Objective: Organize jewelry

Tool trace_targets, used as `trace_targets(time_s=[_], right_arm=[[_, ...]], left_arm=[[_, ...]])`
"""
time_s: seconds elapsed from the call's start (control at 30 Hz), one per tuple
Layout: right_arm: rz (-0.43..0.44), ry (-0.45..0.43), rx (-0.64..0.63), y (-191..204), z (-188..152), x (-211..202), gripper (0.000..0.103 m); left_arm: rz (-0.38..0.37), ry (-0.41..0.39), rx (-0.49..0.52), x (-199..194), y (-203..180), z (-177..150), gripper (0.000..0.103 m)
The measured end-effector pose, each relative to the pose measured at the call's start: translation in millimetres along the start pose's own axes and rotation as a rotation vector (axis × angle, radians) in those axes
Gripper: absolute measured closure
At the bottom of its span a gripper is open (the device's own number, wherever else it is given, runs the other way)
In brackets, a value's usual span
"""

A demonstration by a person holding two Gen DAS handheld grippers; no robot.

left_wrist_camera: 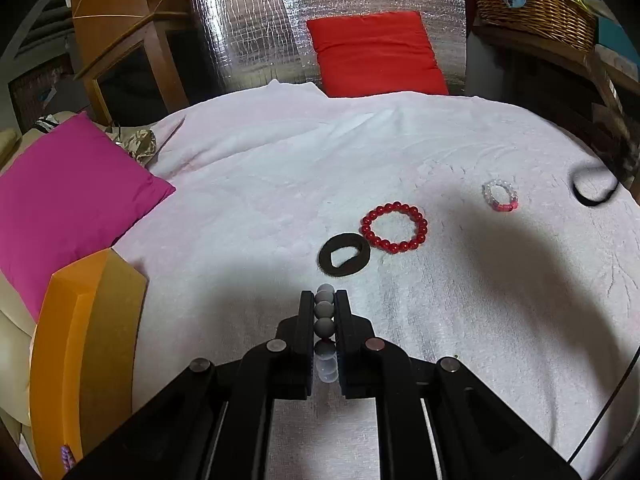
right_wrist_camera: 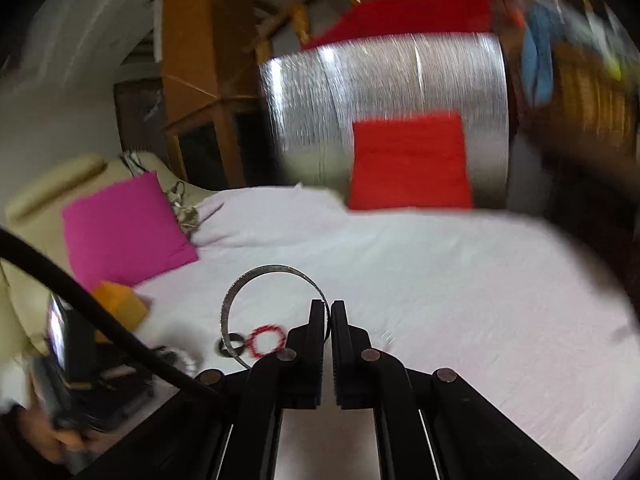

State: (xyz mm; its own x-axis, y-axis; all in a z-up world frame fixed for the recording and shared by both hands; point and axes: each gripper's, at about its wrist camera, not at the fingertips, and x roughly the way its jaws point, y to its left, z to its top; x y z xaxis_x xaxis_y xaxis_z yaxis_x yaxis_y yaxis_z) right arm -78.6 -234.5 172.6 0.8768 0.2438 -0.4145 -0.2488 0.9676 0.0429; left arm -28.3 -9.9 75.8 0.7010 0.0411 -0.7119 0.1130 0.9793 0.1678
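Note:
My left gripper is shut on a grey beaded bracelet and holds it above the white cloth. Just ahead lie a black ring band and a red beaded bracelet; a pink and clear bead bracelet lies further right. My right gripper is shut on a thin silver bangle, raised over the cloth. Below it the red bracelet and black band show. An orange box stands at the left; it also shows in the right wrist view.
A magenta cushion lies at the left and a red cushion at the back against silver foil. A wicker basket stands at the back right. A black loop lies at the cloth's right edge. The left gripper's body is at lower left.

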Motion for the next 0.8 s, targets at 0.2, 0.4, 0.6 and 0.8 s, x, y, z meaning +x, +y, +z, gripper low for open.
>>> trace_targets(time_s=[0.2,0.4,0.6,0.8], right_arm=[[-0.197,-0.194,-0.365,57,-9,-28,0.099],[-0.343,-0.333,-0.647,97,-26,-44,0.099],[-0.364,-0.303,-0.683,100,-33,-33,0.100],[-0.251,-0.259,-0.452,78,-11,-35,0.100]], left_arm=[[0.000,-0.001,-0.001,0,-1,1,0.093],[-0.002,-0.003,0.004,-1,-3,1,0.093],[0.000,-0.006,0.000,-1,-3,1,0.093],[0.011,-0.015,-0.025,-5,8,2,0.093]])
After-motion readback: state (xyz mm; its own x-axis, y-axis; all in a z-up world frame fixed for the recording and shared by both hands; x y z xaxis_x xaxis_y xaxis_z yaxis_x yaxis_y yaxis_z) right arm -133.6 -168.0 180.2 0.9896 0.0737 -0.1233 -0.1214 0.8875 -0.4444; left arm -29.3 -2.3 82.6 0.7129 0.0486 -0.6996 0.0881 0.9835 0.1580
